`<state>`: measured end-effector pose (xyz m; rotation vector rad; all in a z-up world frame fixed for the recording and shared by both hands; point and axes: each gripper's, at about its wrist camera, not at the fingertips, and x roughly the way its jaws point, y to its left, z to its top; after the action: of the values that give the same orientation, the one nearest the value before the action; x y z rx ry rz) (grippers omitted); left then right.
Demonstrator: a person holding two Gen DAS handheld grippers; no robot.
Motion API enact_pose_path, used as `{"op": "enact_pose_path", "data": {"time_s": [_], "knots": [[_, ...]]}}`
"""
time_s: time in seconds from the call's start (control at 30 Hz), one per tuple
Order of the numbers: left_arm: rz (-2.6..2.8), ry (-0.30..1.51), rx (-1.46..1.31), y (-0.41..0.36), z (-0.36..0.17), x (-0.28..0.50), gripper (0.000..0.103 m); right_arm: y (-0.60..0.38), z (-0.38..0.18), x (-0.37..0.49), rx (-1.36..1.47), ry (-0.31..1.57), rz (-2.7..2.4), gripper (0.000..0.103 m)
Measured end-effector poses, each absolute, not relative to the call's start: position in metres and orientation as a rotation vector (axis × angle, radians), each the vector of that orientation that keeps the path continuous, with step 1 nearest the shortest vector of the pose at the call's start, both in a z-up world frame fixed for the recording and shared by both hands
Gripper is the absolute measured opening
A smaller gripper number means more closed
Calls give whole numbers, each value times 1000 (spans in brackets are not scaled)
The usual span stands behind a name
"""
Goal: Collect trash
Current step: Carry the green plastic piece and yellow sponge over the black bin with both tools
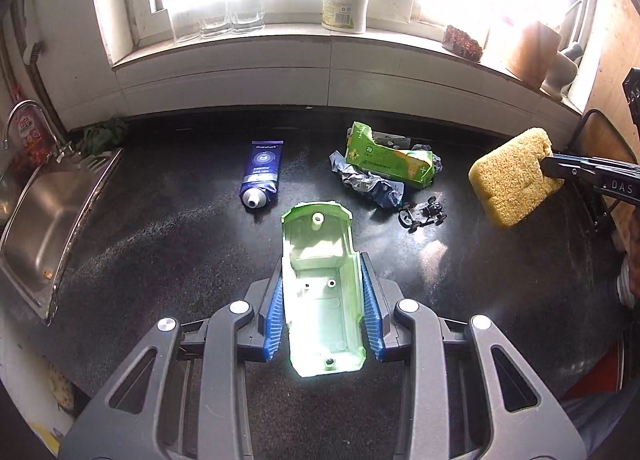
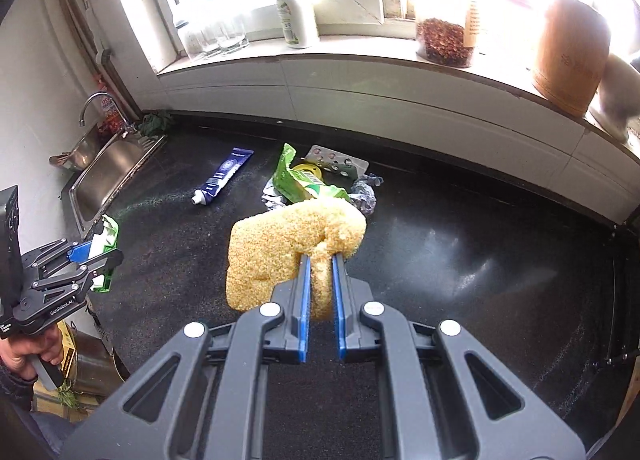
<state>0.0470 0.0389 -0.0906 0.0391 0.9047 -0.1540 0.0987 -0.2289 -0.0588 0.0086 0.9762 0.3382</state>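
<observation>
Countertop: black, speckled, semi-gloss w/ glare at 3 o'clock. Sink: brushed steel at 9 o'clock. Toy shell: smooth pale-green plastic. Sponge: yellow, coarse, porous. Carton at 1 o'clock: green printed card, torn. Tube: glossy blue plastic.

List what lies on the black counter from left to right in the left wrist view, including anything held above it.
Sink → blue tube → green plastic shell held in the left tool → torn green carton → yellow sponge held by the right tool.
</observation>
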Motion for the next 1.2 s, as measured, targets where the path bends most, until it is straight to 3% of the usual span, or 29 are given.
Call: {"op": "enact_pose_path", "data": {"time_s": [0.23, 0.63, 0.93, 1.2], "knots": [[26, 889, -41, 102, -82, 0, 33, -137, -47, 95, -80, 957, 540, 11], [489, 932, -250, 247, -105, -147, 33, 110, -64, 35, -296, 988, 1035, 11], [681, 942, -445, 322, -161, -229, 33, 260, -114, -45, -497, 1046, 1273, 11], [681, 918, -584, 368, -232, -243, 33, 339, -192, -92, -706, 1088, 1286, 11]]}}
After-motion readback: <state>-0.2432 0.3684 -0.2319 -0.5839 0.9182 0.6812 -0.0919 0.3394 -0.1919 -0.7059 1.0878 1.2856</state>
